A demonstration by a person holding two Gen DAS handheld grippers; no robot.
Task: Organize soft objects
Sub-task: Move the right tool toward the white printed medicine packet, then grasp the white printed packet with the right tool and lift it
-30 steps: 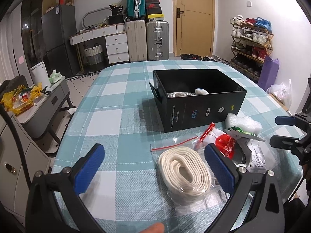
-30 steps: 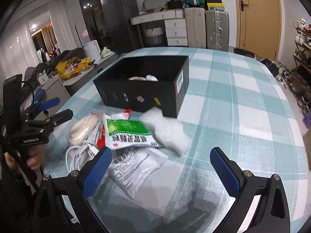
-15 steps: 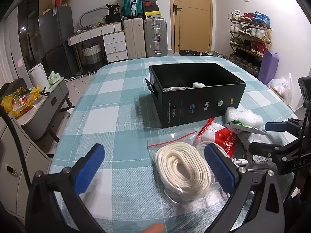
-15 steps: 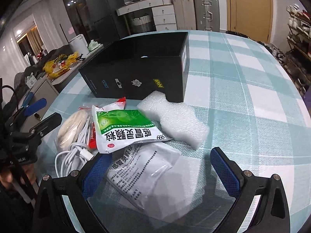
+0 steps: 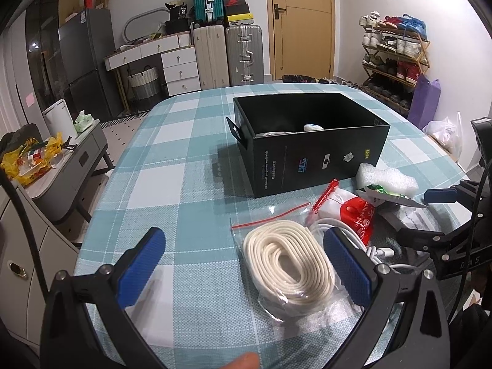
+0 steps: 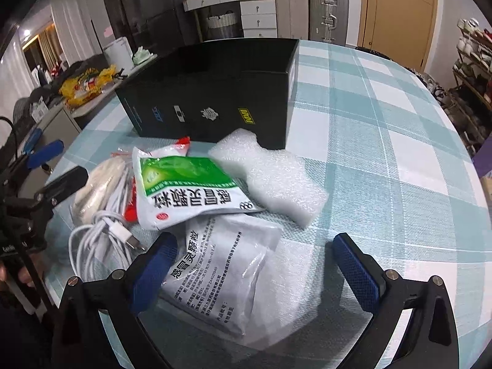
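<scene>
Left gripper (image 5: 243, 261) spread wide over bagged white rope (image 5: 287, 258); right gripper (image 6: 256, 264) lowered nearer since a second ago, agape above grey sachet (image 6: 221, 270); green packet (image 6: 187, 184) reading "999", foam (image 6: 273, 178) fronting black box (image 6: 215, 104).

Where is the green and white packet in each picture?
Left wrist view: the green and white paper packet is at the right, mostly hidden, only a green edge peeking below the white foam block.
Right wrist view: the packet lies left of centre, in plain sight.
Shared landmark: the black cardboard box behind it.
</scene>
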